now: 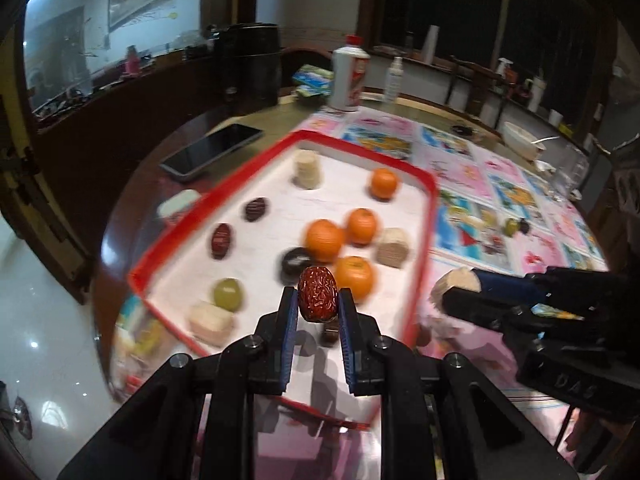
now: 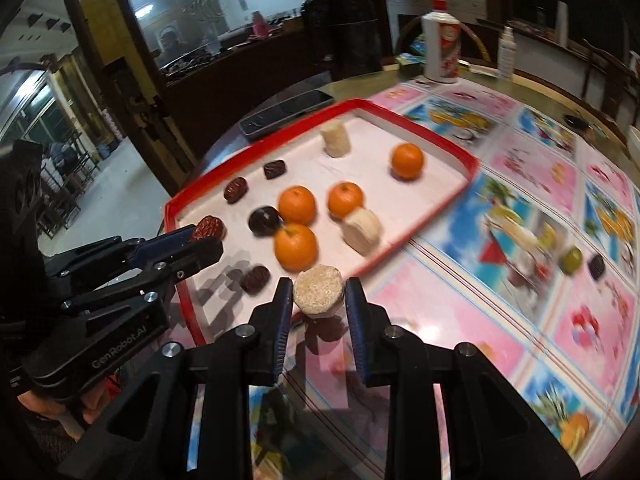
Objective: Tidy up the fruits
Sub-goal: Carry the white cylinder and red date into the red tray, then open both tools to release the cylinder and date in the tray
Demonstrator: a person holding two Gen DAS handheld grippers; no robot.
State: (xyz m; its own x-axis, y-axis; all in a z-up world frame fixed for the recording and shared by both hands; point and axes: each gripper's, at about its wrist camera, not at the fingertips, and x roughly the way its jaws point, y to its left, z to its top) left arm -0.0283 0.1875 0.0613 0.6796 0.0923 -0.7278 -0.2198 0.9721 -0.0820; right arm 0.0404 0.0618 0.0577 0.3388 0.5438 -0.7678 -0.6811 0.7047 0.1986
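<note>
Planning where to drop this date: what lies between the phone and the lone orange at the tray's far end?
A pale cylindrical piece stands on the tray between the phone and the lone orange; the right wrist view shows it best.

The round surface (image 2: 440,308) wore a pink fruit-print cover. Directly on it lay a red tray (image 2: 420,224), a dark phone (image 2: 286,118), a white-and-red bottle (image 2: 440,50), a spray bottle (image 2: 506,54), plus a green fruit (image 2: 571,260) beside a dark one (image 2: 596,266).

Black plastic handheld tongs with blue ribbed pads

Left tongs (image 1: 319,305) and right tongs (image 2: 319,294) share black angular linkage arms, round silver screws, and blue ridged inner pads; one body reads "GenRobot.AI", the other "DAS".
</note>
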